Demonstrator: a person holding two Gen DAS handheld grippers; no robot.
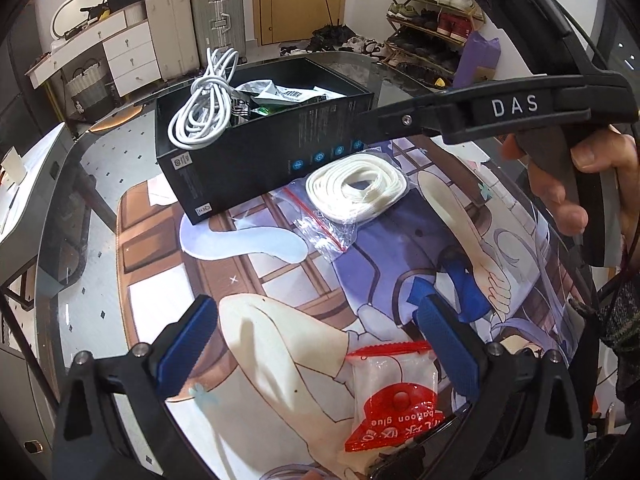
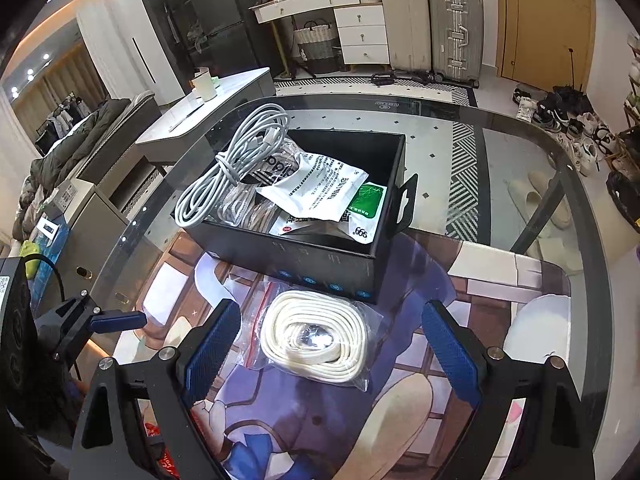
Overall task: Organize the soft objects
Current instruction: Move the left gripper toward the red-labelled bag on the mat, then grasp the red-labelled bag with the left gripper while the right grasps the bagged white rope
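From the left wrist, the left gripper (image 1: pixel 316 344) is seen with jaws wide and empty over a red-and-clear glue packet (image 1: pixel 390 396) on the glass bench (image 1: pixel 100 168). From the right wrist, the right gripper (image 2: pixel 340 356) is seen, jaws spread and unclamped, flanking a bagged coil of cream cord (image 2: pixel 316 338) lying flat, its long axis slanting toward the lower right, just before the open black cardboard box (image 2: pixel 320 264).

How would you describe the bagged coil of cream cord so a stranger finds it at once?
Find the black box on the printed mat. Just before its near wall lies the coil of cream cord, in a clear bag. Unlike the grey-white cable draped over the box's rim, it lies flat on the mat.
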